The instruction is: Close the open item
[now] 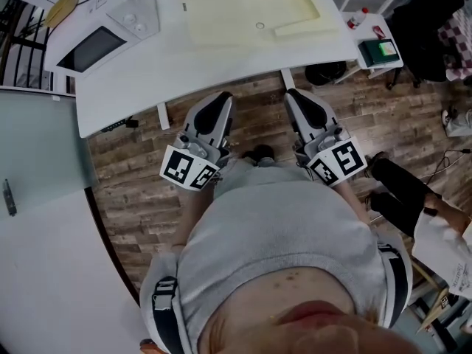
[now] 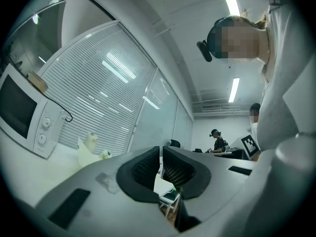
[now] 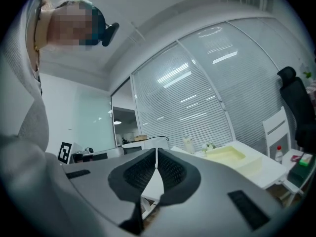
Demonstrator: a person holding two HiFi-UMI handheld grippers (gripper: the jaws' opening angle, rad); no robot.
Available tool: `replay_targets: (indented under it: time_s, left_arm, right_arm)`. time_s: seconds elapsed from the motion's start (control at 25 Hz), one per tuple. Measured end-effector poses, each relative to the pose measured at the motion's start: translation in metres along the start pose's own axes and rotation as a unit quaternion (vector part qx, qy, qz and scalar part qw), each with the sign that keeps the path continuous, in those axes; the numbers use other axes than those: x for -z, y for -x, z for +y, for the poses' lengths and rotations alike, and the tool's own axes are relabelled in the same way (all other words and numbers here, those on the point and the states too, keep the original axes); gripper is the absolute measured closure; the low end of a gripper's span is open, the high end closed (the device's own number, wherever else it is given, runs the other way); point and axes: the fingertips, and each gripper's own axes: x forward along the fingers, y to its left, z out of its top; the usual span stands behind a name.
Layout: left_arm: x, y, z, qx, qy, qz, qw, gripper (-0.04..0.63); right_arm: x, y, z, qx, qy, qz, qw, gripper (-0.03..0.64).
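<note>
The left claw (image 1: 220, 102) and the right claw (image 1: 296, 98) were both held close to the person's chest over the wood-plank floor (image 1: 254, 127). Each had its jaws pressed together, gripping nothing and touching nothing. The white boxy microwave (image 1: 96, 43) sat at the frame's upper left on the white table (image 1: 221, 65), well apart from both claws.

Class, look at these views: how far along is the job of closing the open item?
Done: the microwave has its door looking shut, and no open item shows. In hand: nothing; the left gripper and right gripper are shut and empty, held by the person's torso, short of the table. Left: unclear, perhaps nothing, if the microwave was the item.
</note>
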Motion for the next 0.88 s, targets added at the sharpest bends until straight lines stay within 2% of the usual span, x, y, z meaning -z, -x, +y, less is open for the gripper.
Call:
replay_targets:
  time_s: [0.24, 0.6, 0.88]
  left_arm:
    - [0.01, -0.005, -0.003, 0.002, -0.018, 0.015, 0.9997, 0.569]
    - [0.015, -0.007, 0.001, -0.027, -0.006, 0.008, 0.9996, 0.569]
    - [0.019, -0.012, 0.019, -0.041, 0.004, 0.005, 0.9992, 0.569]
  right_arm:
    - [0.007, 0.0, -0.011, 0.002, -0.015, 0.001, 1.0, 0.548]
    - [0.01, 0.004, -0.026, -0.011, -0.013, 0.011, 1.0, 0.548]
    - [0.016, -0.015, -0.033, -0.02, -0.018, 0.017, 0.999, 0.548]
